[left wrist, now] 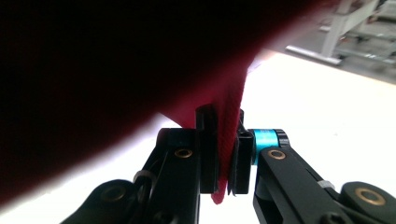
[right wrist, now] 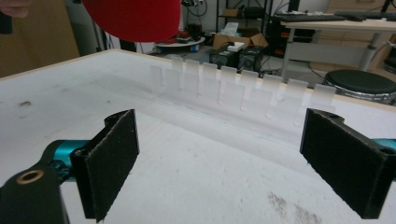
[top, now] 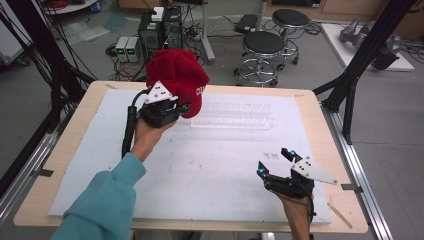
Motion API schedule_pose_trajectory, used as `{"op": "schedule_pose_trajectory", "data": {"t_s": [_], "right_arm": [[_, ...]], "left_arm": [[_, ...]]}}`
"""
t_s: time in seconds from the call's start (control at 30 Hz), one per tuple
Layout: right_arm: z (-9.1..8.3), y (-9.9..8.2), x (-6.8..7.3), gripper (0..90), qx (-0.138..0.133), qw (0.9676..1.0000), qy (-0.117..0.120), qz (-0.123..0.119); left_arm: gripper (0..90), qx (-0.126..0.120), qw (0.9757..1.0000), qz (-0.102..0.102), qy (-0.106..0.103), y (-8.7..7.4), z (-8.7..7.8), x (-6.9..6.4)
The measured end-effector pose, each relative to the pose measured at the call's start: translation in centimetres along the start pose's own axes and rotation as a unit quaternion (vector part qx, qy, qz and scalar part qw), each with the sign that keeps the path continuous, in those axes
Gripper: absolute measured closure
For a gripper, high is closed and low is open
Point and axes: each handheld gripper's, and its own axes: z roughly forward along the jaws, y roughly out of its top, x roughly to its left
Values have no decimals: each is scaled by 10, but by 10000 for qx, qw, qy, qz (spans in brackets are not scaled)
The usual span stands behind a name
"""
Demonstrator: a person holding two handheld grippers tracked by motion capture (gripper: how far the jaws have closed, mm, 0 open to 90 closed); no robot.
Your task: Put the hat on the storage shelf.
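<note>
Red fabric up in the air: the red cap (top: 176, 77) hangs above the far left part of the tabletop (top: 210, 165), lifted clear of the white sheet, and the left claw (top: 176, 106) has it by the lower edge. In the left gripper view the left claw (left wrist: 225, 154) is pressed together on a fold of the cap (left wrist: 231, 121), cloth squeezed flat between the two black pads with a little red tail poking out below them. The cap's dark bulk looms over that camera, and the crown bulges up and away from the person's hand in the high view, white lettering just showing on its right side.

Over on the near right, the right claw (top: 275, 161) sits low above the white sheet, spread wide, nothing between its pads. The right gripper view confirms it: the right claw (right wrist: 219, 158) stands apart with bare tabletop (right wrist: 210, 186) in the gap, and it faces the clear plastic rack (right wrist: 243, 91), a row of upright transparent tabs running across the far side. The rack (top: 235, 116) lies just to the right of the cap in the high view, and the cap (right wrist: 133, 18) peeks in at the top left of the right gripper view, well above the rack.
</note>
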Motion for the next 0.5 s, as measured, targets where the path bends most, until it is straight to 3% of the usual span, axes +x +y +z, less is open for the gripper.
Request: {"op": "schedule_pose_trajectory", "data": {"t_s": [0.23, 0.5], "right_arm": [[-4, -22, -9, 106, -53, 9999, -103, 118], [-2, -40, -13, 106, -110, 9995, -248, 154]], "left_arm": [[850, 301, 9992, -5, 259, -8, 23, 2], [850, 430, 9979, 10, 490, -12, 39, 1]]}}
